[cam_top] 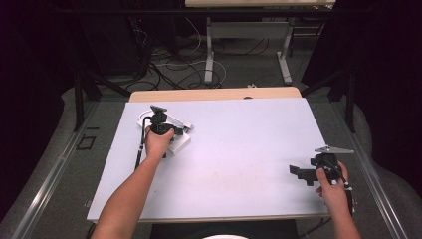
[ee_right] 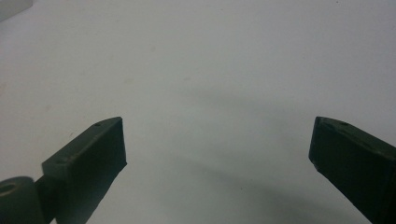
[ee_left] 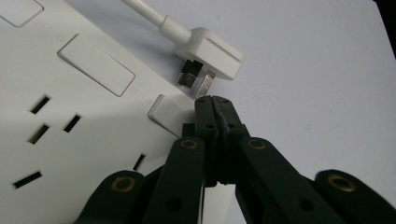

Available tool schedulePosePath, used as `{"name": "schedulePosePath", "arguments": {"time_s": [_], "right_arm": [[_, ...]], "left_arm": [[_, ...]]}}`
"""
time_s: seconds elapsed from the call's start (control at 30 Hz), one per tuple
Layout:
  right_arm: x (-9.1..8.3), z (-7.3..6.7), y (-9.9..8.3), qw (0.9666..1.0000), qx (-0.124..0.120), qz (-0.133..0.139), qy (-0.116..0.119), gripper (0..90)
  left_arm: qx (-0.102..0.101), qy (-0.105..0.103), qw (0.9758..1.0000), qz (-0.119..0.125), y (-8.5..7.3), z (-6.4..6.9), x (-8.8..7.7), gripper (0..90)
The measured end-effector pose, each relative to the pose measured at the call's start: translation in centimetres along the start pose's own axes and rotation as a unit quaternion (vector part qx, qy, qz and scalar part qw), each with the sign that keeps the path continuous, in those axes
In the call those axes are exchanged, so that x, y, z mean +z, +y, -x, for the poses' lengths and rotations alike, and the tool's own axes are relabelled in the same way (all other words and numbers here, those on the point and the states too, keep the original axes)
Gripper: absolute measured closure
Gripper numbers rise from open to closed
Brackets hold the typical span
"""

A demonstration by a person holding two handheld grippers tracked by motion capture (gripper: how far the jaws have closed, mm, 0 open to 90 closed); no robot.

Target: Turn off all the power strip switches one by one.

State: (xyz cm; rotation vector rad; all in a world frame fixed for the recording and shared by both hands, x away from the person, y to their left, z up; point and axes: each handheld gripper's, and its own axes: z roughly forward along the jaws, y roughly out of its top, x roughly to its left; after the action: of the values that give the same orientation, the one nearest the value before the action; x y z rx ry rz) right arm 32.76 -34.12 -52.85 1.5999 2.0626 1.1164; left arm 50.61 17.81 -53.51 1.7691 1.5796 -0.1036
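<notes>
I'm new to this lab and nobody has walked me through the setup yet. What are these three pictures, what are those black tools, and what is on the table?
A person sits at a white table and holds a hand-operated black gripper in each hand; there is no robot arm. The high view looks down from above the person, whose forearms come in from the bottom. The other two pictures come from small cameras riding on the grippers, looking along their jaws.

The left gripper has its jaws shut together with nothing between them. Their tips are at a rocker switch on a white power strip; whether they press it is hard to tell. A white plug on its cable lies unplugged beside the strip, its metal pins showing.

The right gripper is open over bare tabletop near the right edge, holding nothing.
</notes>
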Motion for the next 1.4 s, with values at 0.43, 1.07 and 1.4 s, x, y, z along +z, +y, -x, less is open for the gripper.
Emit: {"name": "schedulePosePath", "arguments": {"time_s": [0.43,1.07,1.4], "right_arm": [[0.2,0.0,0.1,1.0000,0.000,0.001,0.000,3.3],[0.2,-0.1,0.1,1.0000,-0.002,-0.002,0.003,3.3],[0.2,-0.1,0.1,1.0000,-0.003,0.001,0.001,3.3]], "left_arm": [[-0.006,0.003,1.0000,0.005,0.0,0.2,0.0,90.0],[-0.003,0.024,0.9996,0.015,0.3,0.4,-0.8,90.0],[0.024,0.043,0.9983,0.029,0.4,1.3,-1.8,90.0]]}}
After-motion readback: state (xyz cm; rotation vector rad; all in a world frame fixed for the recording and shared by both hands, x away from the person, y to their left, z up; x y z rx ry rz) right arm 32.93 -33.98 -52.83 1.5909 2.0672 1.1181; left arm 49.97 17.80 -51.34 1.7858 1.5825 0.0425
